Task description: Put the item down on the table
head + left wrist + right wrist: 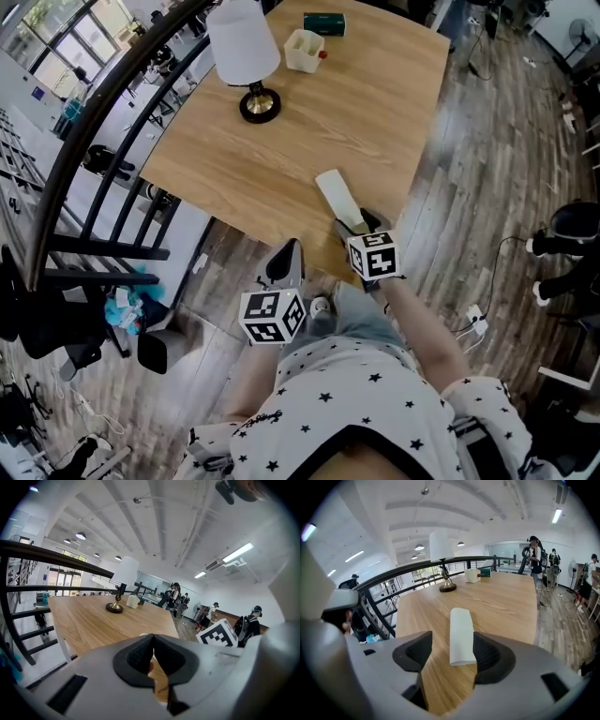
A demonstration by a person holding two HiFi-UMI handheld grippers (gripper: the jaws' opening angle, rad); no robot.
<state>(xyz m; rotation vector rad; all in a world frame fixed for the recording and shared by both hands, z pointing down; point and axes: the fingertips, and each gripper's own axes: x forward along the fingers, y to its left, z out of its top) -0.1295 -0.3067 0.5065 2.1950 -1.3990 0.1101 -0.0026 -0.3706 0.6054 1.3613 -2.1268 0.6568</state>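
Open-plan hall, wood-plank floor (506,141), black railing (103,122) along one side; pale wooden counter (375,103), largely bare.

Table lamp (246,47), white shade on a dark round base, at the far part of the counter; well apart from the work.

Left claw (153,641): jaws drawn together, nothing between them; held off the near edge of the counter, over the floor; judged idle, kept out of the way.

Right claw (453,646): jaws wide, level with the counter's near edge; white folded cloth (461,634) lies between them lengthwise, pointing away, close against the right-hand jaw with a clear gap at the other; no grip on it.

Cloth flat on the wood, just inside the near edge; placement judged done or all but done; next move calls for a straight pull back, so that the jaw does not drag the cloth off the edge.

White container (303,50) and green box (323,23), far end, beside the lamp.
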